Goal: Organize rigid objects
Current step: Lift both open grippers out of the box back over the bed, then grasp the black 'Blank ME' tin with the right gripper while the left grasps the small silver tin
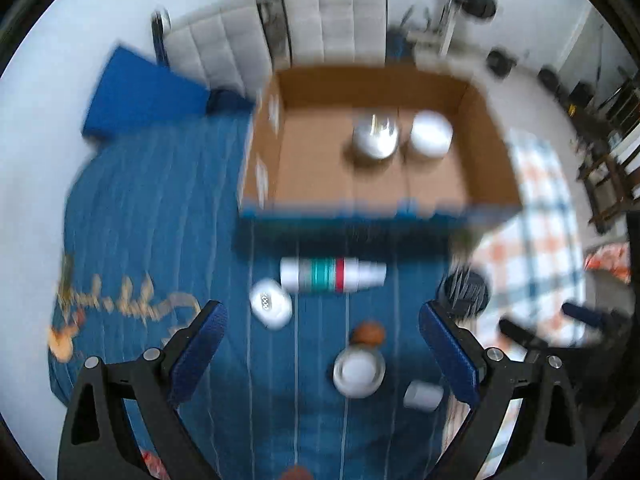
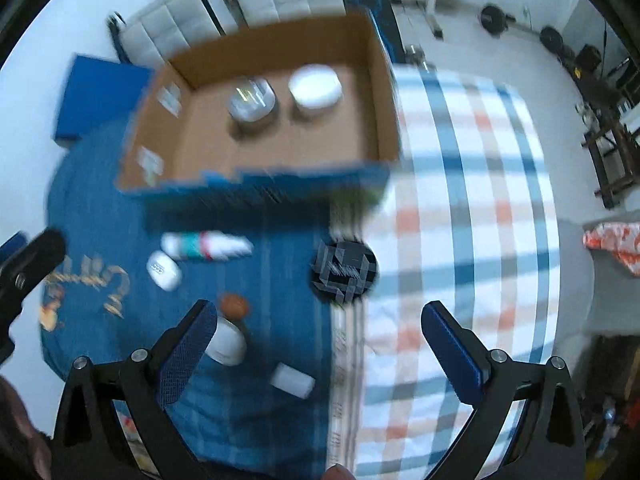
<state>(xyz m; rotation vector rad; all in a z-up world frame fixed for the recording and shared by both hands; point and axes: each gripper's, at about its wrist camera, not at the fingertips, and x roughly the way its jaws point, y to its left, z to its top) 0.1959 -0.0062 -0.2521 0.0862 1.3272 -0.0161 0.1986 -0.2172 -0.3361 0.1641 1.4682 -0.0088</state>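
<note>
Our left gripper (image 1: 320,320) spreads wide, holding nothing, above a white jar (image 1: 359,373) on the blue quilt (image 1: 160,216). Our right gripper (image 2: 320,320) gapes equally empty. Only its view shows the black round object (image 2: 344,272) clearly; two containers sit in the cardboard box (image 2: 256,136).

Even, cool indoor light, no hard shadows. Both fisheye views are smeared by motion blur; the cardboard box (image 1: 372,152) edges streak, and outer rims bend into black.

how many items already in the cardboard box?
2: a shiny silver container mid-floor, and a white lidded container to its right, both toward the back of the cardboard box. Nothing else shows inside.
</note>
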